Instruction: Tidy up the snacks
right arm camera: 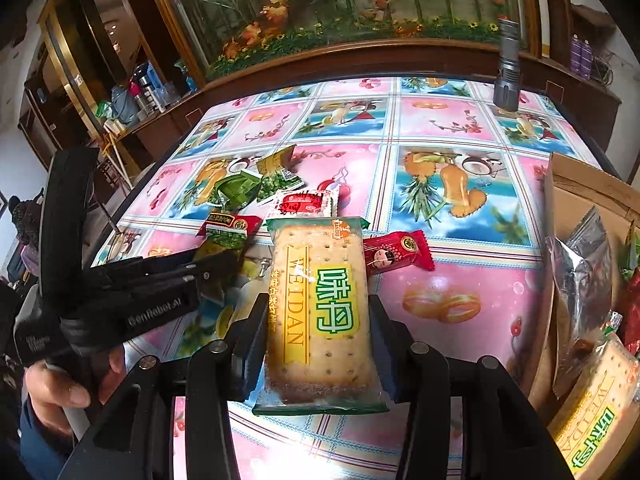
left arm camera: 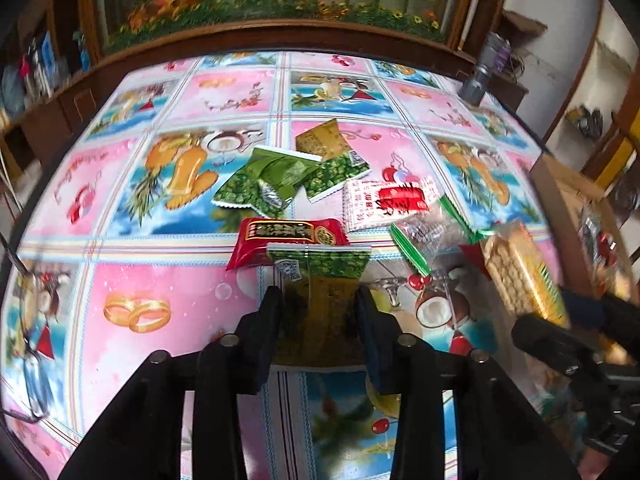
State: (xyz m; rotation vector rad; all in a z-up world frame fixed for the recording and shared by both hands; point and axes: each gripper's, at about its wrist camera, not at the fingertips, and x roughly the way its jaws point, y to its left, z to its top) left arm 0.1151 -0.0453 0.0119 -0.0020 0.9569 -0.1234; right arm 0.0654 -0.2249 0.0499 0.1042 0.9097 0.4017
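Black plastic, both tongs. The right tongs (right arm camera: 318,344) sit low centre in the right wrist view, clamped on a cracker pack (right arm camera: 318,312) marked WEIDAN, which stands lengthwise between the pads and is lifted above the desk (right arm camera: 472,264). The left tongs (left arm camera: 318,320) sit low centre in the left wrist view, clamped on a green snack packet (left arm camera: 318,276) whose sealed end pokes forward past the fingertips.

In the right wrist view the left tongs (right arm camera: 208,264) reach in from the left edge, level with the desk and pointing right, and a bare hand (right arm camera: 60,384) grips their handle at lower left. In the left wrist view the right tongs (left arm camera: 568,320) come in from the right edge, the cracker pack (left arm camera: 520,276) tilted in them.

Just beyond the green packet lies a red packet (left arm camera: 288,240), partly covered by it. Further up the frame is a loose heap: three green packets (left arm camera: 276,180), overlapping, with a tan packet (left arm camera: 324,140) at the top. Right of centre lies a white-and-red sachet (left arm camera: 384,204), and beside it a clear green-edged wrapper (left arm camera: 432,236). A second red packet (right arm camera: 394,250) lies just right of the held cracker pack.

A cardboard box (right arm camera: 576,188) stands at the right edge, holding a silver bag (right arm camera: 584,268), another cracker pack (right arm camera: 596,408) and more wrappers, too cut off to count. A grey cylinder (right arm camera: 507,68) stands at the desk's far right corner.
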